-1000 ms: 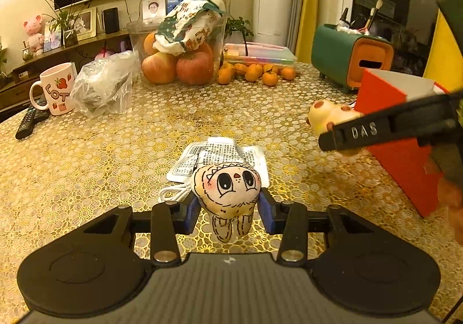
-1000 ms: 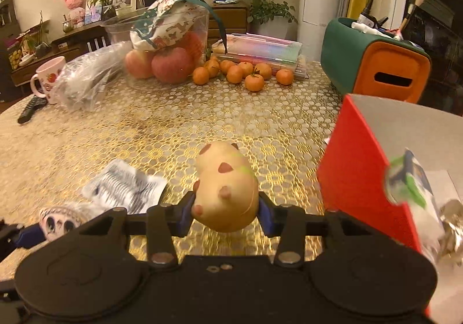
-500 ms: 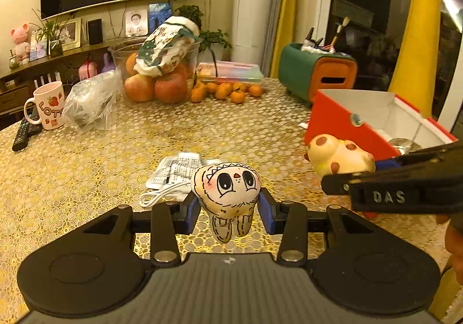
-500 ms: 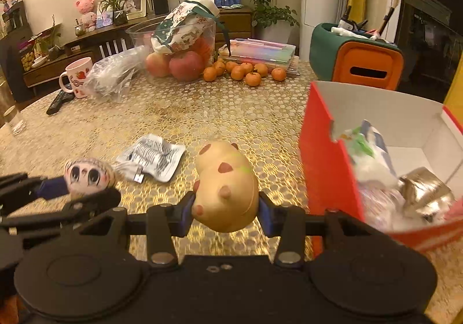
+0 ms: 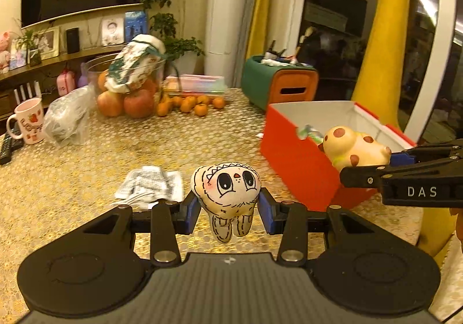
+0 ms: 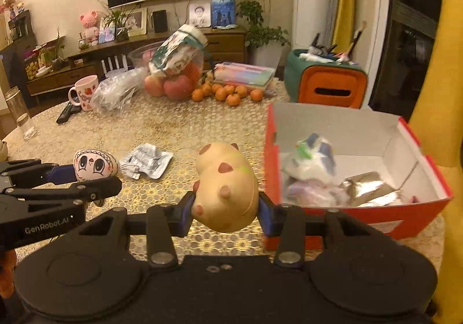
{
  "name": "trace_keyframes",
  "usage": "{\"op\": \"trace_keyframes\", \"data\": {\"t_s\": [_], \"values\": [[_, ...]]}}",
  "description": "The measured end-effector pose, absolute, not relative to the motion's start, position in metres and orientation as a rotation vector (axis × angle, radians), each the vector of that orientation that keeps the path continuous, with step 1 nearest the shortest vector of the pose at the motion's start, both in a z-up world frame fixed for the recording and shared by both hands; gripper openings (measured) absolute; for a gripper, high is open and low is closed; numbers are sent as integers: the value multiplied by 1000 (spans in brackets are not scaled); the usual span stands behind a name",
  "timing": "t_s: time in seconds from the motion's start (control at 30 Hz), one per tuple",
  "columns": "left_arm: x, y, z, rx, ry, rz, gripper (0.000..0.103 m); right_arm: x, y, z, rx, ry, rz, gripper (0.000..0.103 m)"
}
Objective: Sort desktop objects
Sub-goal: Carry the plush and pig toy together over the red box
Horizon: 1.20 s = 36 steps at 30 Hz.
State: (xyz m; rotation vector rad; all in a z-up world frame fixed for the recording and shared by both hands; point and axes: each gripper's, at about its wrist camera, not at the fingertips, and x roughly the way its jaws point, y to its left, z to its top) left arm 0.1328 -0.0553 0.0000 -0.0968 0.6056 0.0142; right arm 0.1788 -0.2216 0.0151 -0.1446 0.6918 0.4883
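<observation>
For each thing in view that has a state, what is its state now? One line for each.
left gripper: shut on face toy, lifted
right gripper: shut on spotted toy, lifted
red box: open, partly filled
printed packet: lying flat on table
pink mug: upright

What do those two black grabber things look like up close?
Both are matte black plastic. The left gripper and right gripper each have two flat rounded wings, silver screws, thin linkage bars and blue pads on the fingers. White letters on the sides read "DAS" and "GenRobot.AI". No cables show.
</observation>
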Motion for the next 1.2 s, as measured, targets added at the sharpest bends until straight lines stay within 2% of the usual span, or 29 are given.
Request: {"op": "trace_keyframes", "data": {"t_s": [0.53,1.2], "values": [[178,-119,24,-27,609,-121,41,215,-307,34,-108,647,353,43],[285,-170,18,77,669,-224,41,285,-363,14,-107,675,245,43]]}}
